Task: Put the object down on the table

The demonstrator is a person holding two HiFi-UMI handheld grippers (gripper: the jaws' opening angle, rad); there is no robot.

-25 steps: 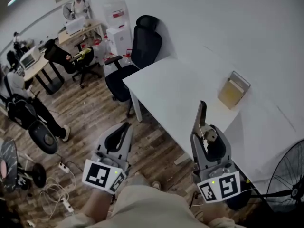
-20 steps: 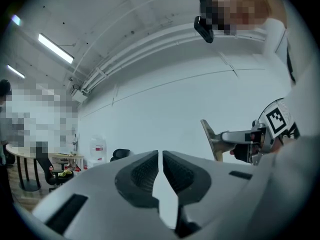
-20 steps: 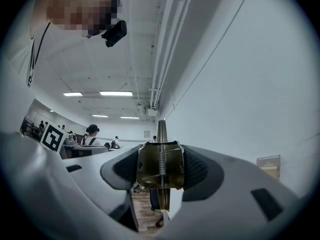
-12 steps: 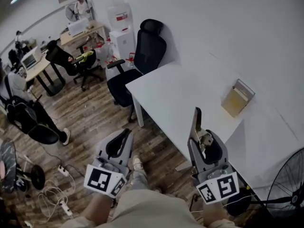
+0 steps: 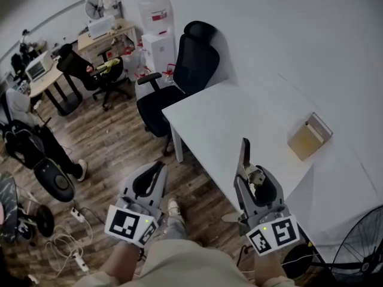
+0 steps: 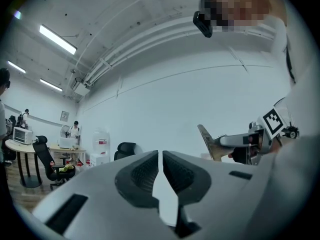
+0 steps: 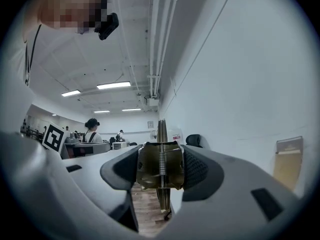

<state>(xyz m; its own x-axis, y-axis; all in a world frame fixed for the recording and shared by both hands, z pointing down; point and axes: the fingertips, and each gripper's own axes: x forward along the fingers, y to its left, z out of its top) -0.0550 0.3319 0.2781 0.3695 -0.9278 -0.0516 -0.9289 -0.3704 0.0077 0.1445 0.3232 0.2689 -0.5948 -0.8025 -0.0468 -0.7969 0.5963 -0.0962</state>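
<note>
A brass-coloured metal spring clip (image 7: 160,167) is held between the pads of my right gripper (image 7: 161,170), which is shut on its sprung middle. Its long thin blades (image 5: 243,153) stick out past the jaws. In the head view my right gripper (image 5: 250,173) hangs at the near edge of the white table (image 5: 215,121); its height above the top cannot be told. My left gripper (image 5: 155,169) is over the wooden floor, left of the table. Its jaws (image 6: 160,158) are shut with nothing between them. The left gripper view also catches the clip (image 6: 207,141).
A cardboard box (image 5: 309,137) stands on the table's far right, against the white wall, also seen as the box (image 7: 287,163). A black office chair (image 5: 187,70) sits at the table's far corner. A floor fan (image 5: 359,244) is lower right. Cables (image 5: 66,244) and people at desks lie to the left.
The table, box and chair have slid right and down in the head view. Both grippers keep nearly the same place. The right one still holds the clip.
</note>
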